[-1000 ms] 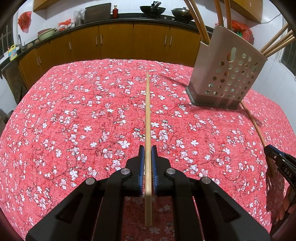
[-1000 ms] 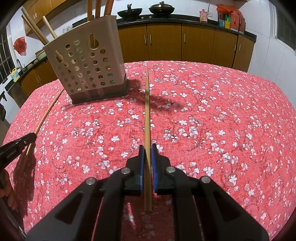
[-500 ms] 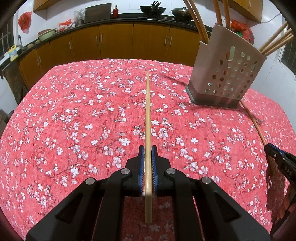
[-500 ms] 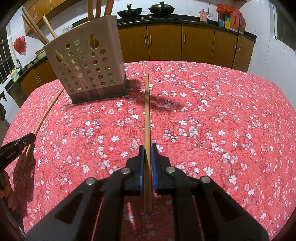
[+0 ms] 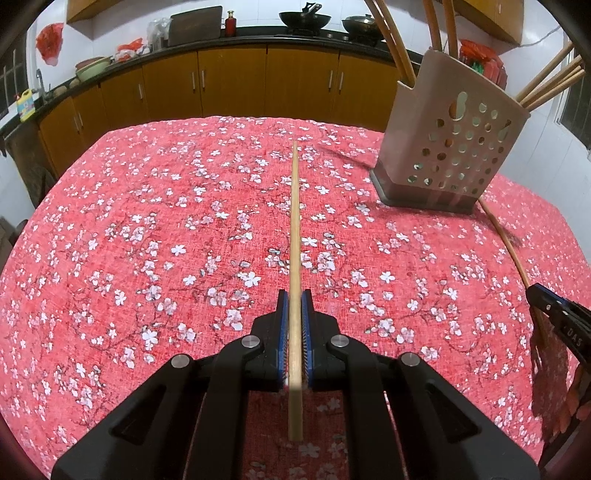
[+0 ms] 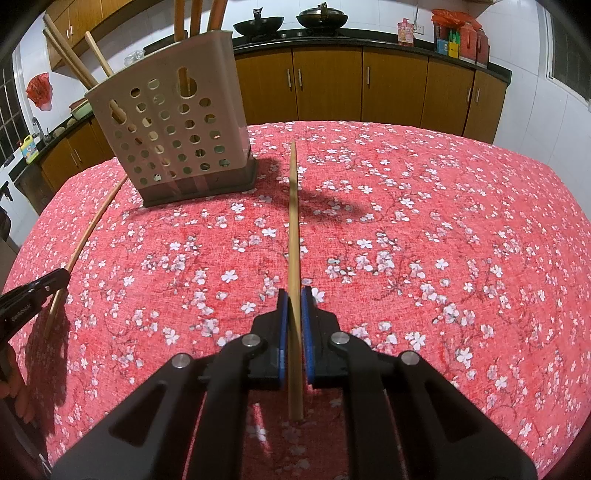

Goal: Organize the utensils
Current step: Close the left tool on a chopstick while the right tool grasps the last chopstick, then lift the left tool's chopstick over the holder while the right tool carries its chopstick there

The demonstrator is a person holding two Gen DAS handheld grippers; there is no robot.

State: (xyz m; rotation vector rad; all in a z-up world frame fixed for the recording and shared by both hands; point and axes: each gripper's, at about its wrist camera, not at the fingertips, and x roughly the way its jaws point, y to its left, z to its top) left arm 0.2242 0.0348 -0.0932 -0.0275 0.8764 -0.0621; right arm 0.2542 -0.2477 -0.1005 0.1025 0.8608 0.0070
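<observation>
Each gripper, left (image 5: pixel 294 332) and right (image 6: pixel 294 328), was clamped on one chopstick (image 5: pixel 294 229) (image 6: pixel 293 221) pointing to 12 o'clock. Best to lift each upright over the holder (image 5: pixel 448 147) (image 6: pixel 173 140) before releasing.

red floral tablecloth (image 5: pixel 147 229) | wooden cabinets (image 5: pixel 229 85) | woks (image 6: pixel 258 26) on counter

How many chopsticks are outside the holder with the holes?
2. One chopstick is clamped in the left gripper, the other chopstick in the right gripper. Some could lie hidden behind the holder.

Chopstick (image 6: pixel 293 229) in right tool (image 6: pixel 294 306), beside holder (image 6: pixel 173 122)
</observation>
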